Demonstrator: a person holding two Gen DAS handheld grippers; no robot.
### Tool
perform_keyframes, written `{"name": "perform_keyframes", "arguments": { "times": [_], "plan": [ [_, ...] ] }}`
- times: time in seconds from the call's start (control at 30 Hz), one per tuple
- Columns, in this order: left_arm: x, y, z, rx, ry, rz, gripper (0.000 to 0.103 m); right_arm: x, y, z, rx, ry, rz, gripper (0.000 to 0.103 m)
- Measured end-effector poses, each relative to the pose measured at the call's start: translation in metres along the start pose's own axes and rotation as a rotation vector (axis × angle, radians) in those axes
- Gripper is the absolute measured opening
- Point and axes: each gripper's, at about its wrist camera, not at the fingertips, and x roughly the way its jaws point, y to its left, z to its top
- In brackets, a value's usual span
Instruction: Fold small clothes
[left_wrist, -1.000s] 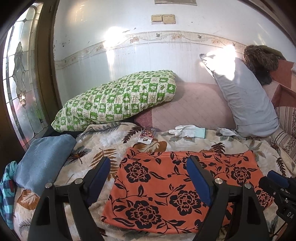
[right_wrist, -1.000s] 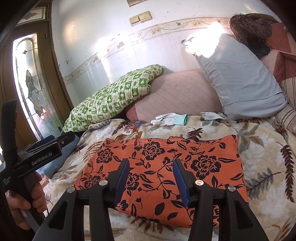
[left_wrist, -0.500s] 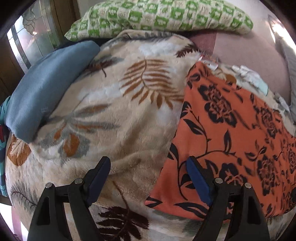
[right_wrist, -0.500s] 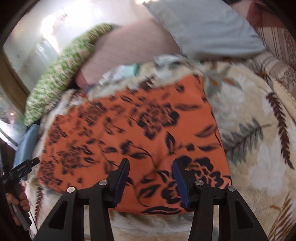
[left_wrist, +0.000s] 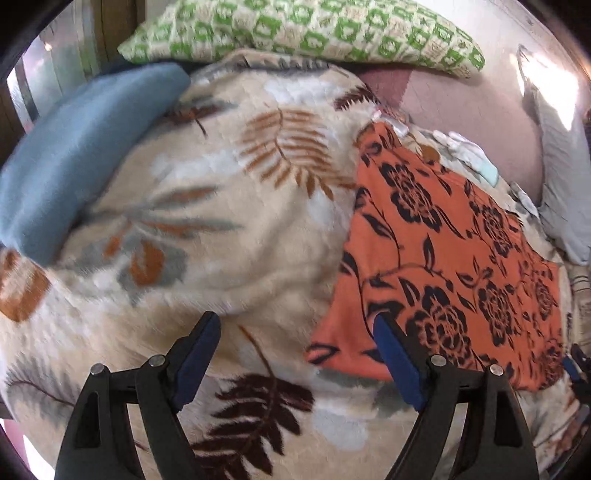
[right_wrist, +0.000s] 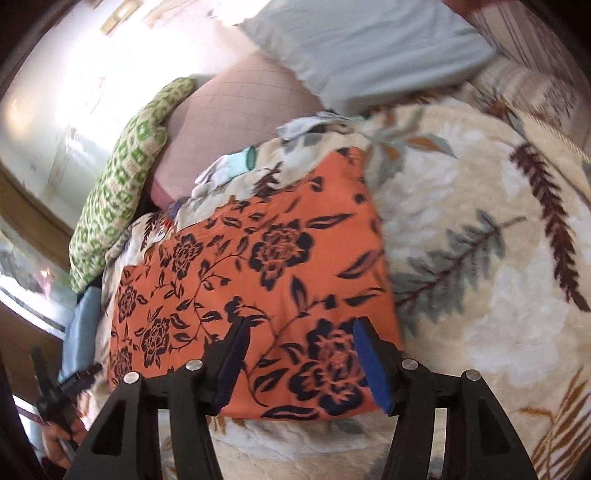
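Orange floral garment (right_wrist: 258, 280) flat on leaf-print blanket (left_wrist: 229, 206)

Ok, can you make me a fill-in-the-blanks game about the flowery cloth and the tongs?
1. The orange cloth has ____ flowers printed on it.
2. It lies on a blanket patterned with ____.
3. Both the left tongs and the right tongs are ____.
4. The checked pillow is cream and ____.

Missing words: black; leaves; open; green

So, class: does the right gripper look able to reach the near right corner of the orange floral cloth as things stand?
Probably yes. The right gripper is open above the orange floral cloth near that corner, and nothing lies between them.
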Motion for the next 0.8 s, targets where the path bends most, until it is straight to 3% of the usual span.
{"name": "perform_keyframes", "arguments": {
  "times": [0.1,0.3,0.4,0.43,0.5,0.63,0.7,0.8],
  "plan": [
    [0.002,-0.009,-0.009,0.008,0.007,-0.087,0.085,-0.006,-0.020,0.001,0.079,0.012,0.032,0.062],
    [0.022,-0.033,-0.006,0.085,0.008,-0.184,0.085,-0.014,-0.059,0.001,0.236,0.029,0.094,0.062],
    [0.033,-0.029,-0.004,0.017,0.011,-0.212,0.071,-0.010,-0.072,0.000,0.305,0.051,0.123,0.062],
    [0.031,-0.029,-0.004,0.012,0.005,-0.229,0.054,-0.010,-0.072,0.000,0.316,0.050,0.131,0.062],
    [0.030,-0.026,-0.001,-0.017,0.000,-0.265,0.044,-0.016,-0.068,0.001,0.307,0.005,0.131,0.062],
    [0.026,-0.026,-0.001,-0.051,-0.019,-0.302,0.033,-0.031,-0.035,0.003,0.184,-0.091,0.127,0.062],
    [0.018,-0.029,0.003,-0.043,-0.040,-0.315,0.032,-0.028,-0.013,0.000,0.128,-0.091,0.154,0.062],
    [0.009,-0.027,0.006,-0.057,-0.059,-0.348,0.032,-0.008,0.018,-0.010,0.066,-0.015,0.182,0.062]
  ]
}}
